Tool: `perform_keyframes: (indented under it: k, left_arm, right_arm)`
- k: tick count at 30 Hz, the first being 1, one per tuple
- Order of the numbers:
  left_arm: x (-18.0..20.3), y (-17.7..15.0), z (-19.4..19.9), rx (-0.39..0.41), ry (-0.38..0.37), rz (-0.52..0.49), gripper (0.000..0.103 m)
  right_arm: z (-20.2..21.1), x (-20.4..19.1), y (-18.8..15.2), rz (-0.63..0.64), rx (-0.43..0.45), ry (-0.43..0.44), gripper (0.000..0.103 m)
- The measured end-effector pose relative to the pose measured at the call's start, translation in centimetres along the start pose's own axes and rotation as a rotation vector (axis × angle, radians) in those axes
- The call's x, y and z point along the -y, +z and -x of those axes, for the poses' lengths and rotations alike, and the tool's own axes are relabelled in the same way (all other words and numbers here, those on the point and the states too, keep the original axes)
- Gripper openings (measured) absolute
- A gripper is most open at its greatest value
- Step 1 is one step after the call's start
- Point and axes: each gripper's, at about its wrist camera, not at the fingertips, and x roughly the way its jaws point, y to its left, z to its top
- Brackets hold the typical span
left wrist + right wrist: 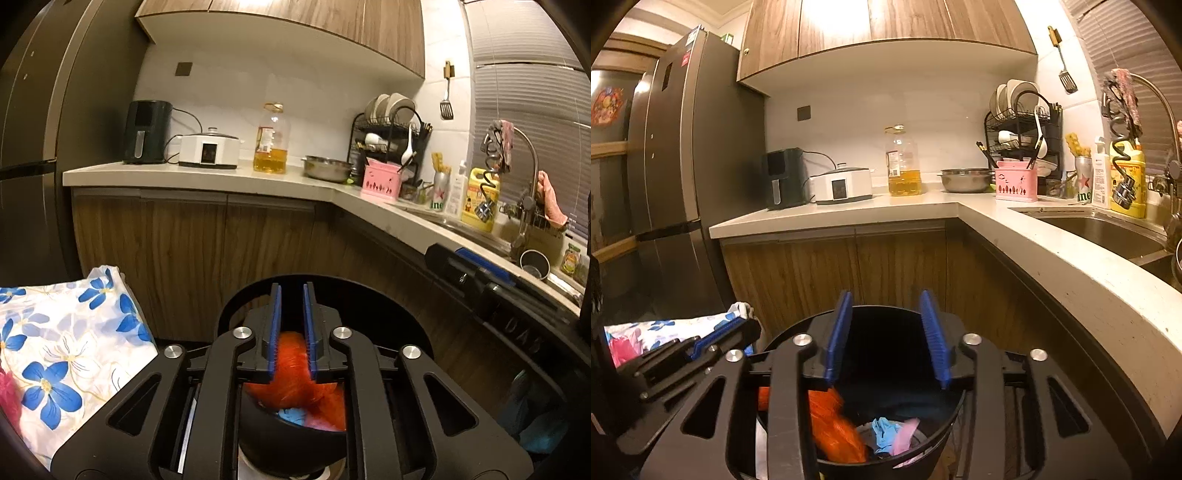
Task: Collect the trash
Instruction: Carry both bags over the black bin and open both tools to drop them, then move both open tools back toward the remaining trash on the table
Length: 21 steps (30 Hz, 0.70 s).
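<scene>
While both grippers are hovering over the round black bin, the left gripper is showing a narrow gap between its ribbed blue pads, nothing pinched. The right gripper is standing spread and empty. A crinkled orange plastic bag is lying inside the bin beside crumpled blue and pink scraps. A floral cloth is sitting left.
</scene>
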Motion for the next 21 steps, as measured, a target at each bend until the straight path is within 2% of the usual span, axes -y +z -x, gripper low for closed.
perform_keyframes:
  k: [4,5,7,12,15,18,21]
  left_arm:
    - [-0.7,-0.5,0.8,0.0,0.025,0.02,0.04]
    - [-0.9,-0.6,1.0,0.001,0.033,0.025,0.042]
    - [-1.5,-0.9,1.9,0.006,0.069,0.036,0.057]
    - [-2.5,-1.7,4.8,0.012,0.164,0.052,0.079]
    - [-3.2,-2.3,7.4,0.032,0.212,0.072,0.083]
    - [-4.1,-2.9,9.7,0.049,0.256,0.091,0.085]
    - [-5.2,-3.4,12.5,0.071,0.335,0.107,0.085]
  right_arm:
    - [0.4,0.2,-0.2,-0.008,-0.006,-0.009,0.051]
    - [0.5,0.2,-0.2,-0.01,-0.009,-0.009,0.054]
    - [0.7,0.0,-0.4,-0.009,-0.017,-0.01,0.059]
    - [1.5,-0.8,-1.1,-0.005,-0.034,-0.006,0.074]
    - [2.4,-1.5,-1.7,-0.014,-0.043,0.019,0.083]
    - [3.3,-2.3,-2.2,-0.021,-0.046,0.036,0.085]
    - [4.2,-3.4,-2.6,-0.021,-0.047,0.055,0.085]
